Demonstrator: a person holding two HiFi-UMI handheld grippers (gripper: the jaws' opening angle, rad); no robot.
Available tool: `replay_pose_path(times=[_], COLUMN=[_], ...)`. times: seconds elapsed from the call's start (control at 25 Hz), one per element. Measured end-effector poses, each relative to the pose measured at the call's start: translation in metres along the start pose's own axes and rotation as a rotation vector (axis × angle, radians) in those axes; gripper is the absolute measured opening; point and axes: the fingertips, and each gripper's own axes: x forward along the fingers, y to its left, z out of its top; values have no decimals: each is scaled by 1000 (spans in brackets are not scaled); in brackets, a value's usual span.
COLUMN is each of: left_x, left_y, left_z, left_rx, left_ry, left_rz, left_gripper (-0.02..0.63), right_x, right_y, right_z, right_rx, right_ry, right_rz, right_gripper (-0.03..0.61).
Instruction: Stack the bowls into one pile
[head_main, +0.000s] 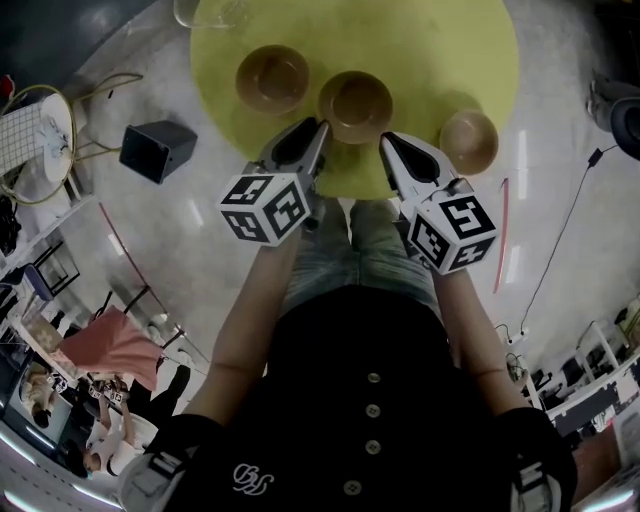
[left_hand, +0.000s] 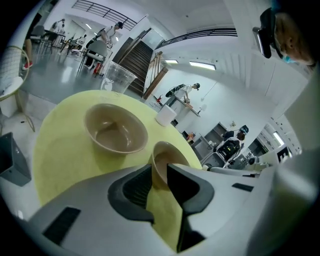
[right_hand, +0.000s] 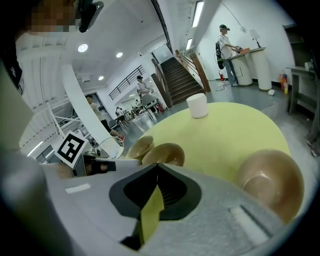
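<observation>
Three plain tan bowls, all empty and upright, sit apart in a row on a round yellow table (head_main: 450, 50). The left bowl (head_main: 272, 78) is farthest from you, the middle bowl (head_main: 355, 103) comes next, and the right bowl (head_main: 468, 140) sits by the table's near right edge.

Your left gripper (head_main: 320, 128) has its jaws apart, with the middle bowl's near left rim at their tips (whether they touch it is hard to tell). Your right gripper (head_main: 386, 143) hovers just near the middle bowl, its jaw tips together on nothing.

The table's far edge is cut off in the head view. In the right gripper view the middle bowl half hides the left bowl, and a white cup (right_hand: 198, 105) stands on the far side.
</observation>
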Motion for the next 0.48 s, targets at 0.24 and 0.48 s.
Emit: replay_pose_path(times=[0.24, 0.48], left_x=[12, 16], left_y=[2, 2], left_z=[0, 0], left_rx=[-29, -46], left_ry=[11, 1], left_rz=[12, 36], left_gripper=[81, 80], right_x=[2, 2], right_y=[-5, -10], right_z=[-8, -9], right_rx=[14, 28], right_ry=[27, 33], right_rz=[-5, 3], right_gripper=[5, 5])
